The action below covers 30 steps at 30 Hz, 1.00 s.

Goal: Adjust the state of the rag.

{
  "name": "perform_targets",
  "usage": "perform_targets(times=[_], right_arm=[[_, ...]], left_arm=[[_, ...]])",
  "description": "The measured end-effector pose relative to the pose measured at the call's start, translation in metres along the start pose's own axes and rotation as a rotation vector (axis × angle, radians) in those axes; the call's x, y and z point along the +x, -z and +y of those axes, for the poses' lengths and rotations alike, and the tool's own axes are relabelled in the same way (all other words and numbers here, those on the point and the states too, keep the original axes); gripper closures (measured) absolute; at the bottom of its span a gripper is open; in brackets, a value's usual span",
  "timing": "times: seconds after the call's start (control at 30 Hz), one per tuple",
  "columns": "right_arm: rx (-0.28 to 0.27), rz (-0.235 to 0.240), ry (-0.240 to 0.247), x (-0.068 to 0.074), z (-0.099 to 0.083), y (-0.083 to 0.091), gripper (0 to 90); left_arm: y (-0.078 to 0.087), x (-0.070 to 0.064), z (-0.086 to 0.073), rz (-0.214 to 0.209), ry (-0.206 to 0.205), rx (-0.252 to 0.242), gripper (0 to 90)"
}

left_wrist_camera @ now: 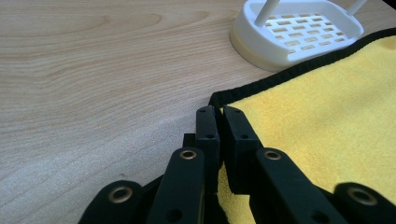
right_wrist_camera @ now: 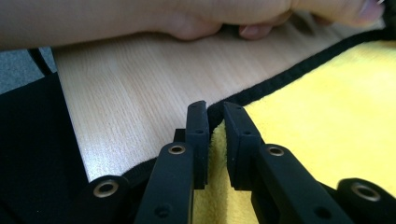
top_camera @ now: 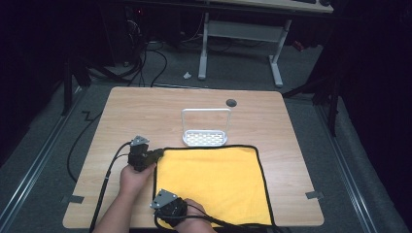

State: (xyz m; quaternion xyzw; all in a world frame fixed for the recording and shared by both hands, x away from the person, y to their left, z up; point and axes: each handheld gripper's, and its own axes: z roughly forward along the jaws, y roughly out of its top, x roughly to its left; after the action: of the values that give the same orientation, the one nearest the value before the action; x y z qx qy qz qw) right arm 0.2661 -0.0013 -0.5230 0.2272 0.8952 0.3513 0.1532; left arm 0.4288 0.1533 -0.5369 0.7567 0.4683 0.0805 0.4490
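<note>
A yellow towel [top_camera: 214, 184] with black edging lies flat on the near half of the wooden table [top_camera: 145, 111]. My left gripper [top_camera: 159, 154] is at the towel's far left corner. In the left gripper view that gripper [left_wrist_camera: 220, 112] is shut on the corner of the towel [left_wrist_camera: 327, 107]. My right gripper [top_camera: 159, 207] is at the near left corner, close to the table's front edge. In the right gripper view its [right_wrist_camera: 214, 109] jaws pinch the towel's [right_wrist_camera: 327, 107] black-trimmed left edge, and the other hand [right_wrist_camera: 187, 18] shows beyond.
A white slotted dish with a wire hoop handle [top_camera: 205, 138] [left_wrist_camera: 299, 32] stands just beyond the towel's far edge. Farther back in the tabletop is a dark round hole [top_camera: 231, 102]. Grey tape pieces [top_camera: 315, 195] mark the table's near corners. Cables trail off the front left.
</note>
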Motion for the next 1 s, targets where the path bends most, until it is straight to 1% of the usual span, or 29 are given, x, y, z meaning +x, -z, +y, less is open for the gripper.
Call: perform_targets(times=[0.07, 0.2, 0.23, 0.33, 0.37, 0.4, 0.43, 0.47, 0.5, 0.53, 0.57, 0.6, 0.63, 0.67, 0.73, 0.77, 0.8, 0.87, 0.9, 0.93, 0.97, 1.0], right_arm=[[-0.017, -0.006, -0.001, -0.001, 0.002, 0.006, 82.0], [-0.031, -0.017, 0.001, -0.001, 0.002, 0.012, 81.9], [-0.040, -0.027, 0.008, -0.001, 0.003, 0.016, 81.9], [-0.055, -0.031, 0.009, -0.002, 0.003, 0.019, 82.0], [-0.056, -0.037, 0.011, -0.002, 0.004, 0.021, 82.2], [-0.067, -0.037, 0.009, -0.002, 0.004, 0.023, 82.3], [-0.076, -0.037, 0.011, -0.003, 0.004, 0.024, 82.3], [-0.080, -0.041, 0.010, -0.003, 0.005, 0.025, 82.4], [-0.092, -0.037, 0.010, -0.004, 0.005, 0.026, 82.4], [-0.099, -0.037, 0.008, -0.005, 0.006, 0.027, 82.5], [-0.109, -0.035, 0.008, -0.006, 0.008, 0.028, 82.5], [-0.112, -0.037, 0.011, -0.006, 0.010, 0.029, 82.5], [-0.129, -0.031, 0.010, -0.004, 0.013, 0.029, 82.5], [-0.129, -0.031, 0.010, -0.004, 0.013, 0.029, 82.5], [-0.138, -0.020, 0.019, 0.000, 0.019, 0.029, 82.5], [-0.143, -0.010, 0.028, 0.007, 0.025, 0.027, 82.4], [-0.143, -0.010, 0.028, 0.007, 0.025, 0.027, 82.4], [-0.145, 0.002, 0.045, 0.015, 0.032, 0.022, 82.4], [-0.146, 0.008, 0.065, 0.024, 0.039, 0.017, 82.4], [-0.147, 0.011, 0.068, 0.027, 0.042, 0.015, 82.4], [-0.147, 0.011, 0.068, 0.027, 0.042, 0.015, 82.4], [-0.149, 0.016, 0.071, 0.032, 0.046, 0.012, 82.4]], left_arm=[[0.000, 0.000, 0.000, 0.001, 0.002, 0.000, 85.3], [0.000, 0.001, 0.000, 0.000, 0.010, -0.001, 85.4], [0.001, 0.000, 0.000, -0.004, 0.006, -0.006, 85.4], [0.002, 0.001, -0.001, -0.009, 0.006, -0.018, 85.5], [0.003, 0.002, -0.001, -0.018, 0.018, -0.026, 85.6], [0.005, 0.003, 0.000, -0.028, 0.031, -0.026, 85.7], [0.006, 0.004, 0.000, -0.038, 0.040, -0.037, 85.8], [0.008, 0.006, 0.000, -0.038, 0.047, -0.044, 85.9], [0.010, 0.007, -0.001, -0.043, 0.071, -0.049, 86.1], [0.011, 0.010, -0.002, -0.052, 0.107, -0.056, 86.2], [0.013, 0.011, -0.003, -0.048, 0.121, -0.064, 86.3], [0.014, 0.012, -0.003, -0.045, 0.126, -0.064, 86.3], [0.019, 0.014, -0.005, -0.042, 0.135, -0.074, 86.3], [0.019, 0.014, -0.005, -0.042, 0.135, -0.074, 86.3], [0.026, 0.017, -0.006, -0.032, 0.132, -0.070, 86.3], [0.033, 0.021, -0.008, -0.017, 0.132, -0.063, 86.3], [0.033, 0.021, -0.008, -0.017, 0.132, -0.063, 86.3], [0.043, 0.027, -0.010, -0.007, 0.136, -0.070, 86.3], [0.050, 0.031, -0.011, 0.001, 0.141, -0.076, 86.3], [0.054, 0.033, -0.012, 0.003, 0.144, -0.081, 86.3], [0.060, 0.036, -0.012, 0.009, 0.147, -0.086, 86.3], [0.066, 0.040, -0.013, 0.017, 0.152, -0.092, 86.3]])
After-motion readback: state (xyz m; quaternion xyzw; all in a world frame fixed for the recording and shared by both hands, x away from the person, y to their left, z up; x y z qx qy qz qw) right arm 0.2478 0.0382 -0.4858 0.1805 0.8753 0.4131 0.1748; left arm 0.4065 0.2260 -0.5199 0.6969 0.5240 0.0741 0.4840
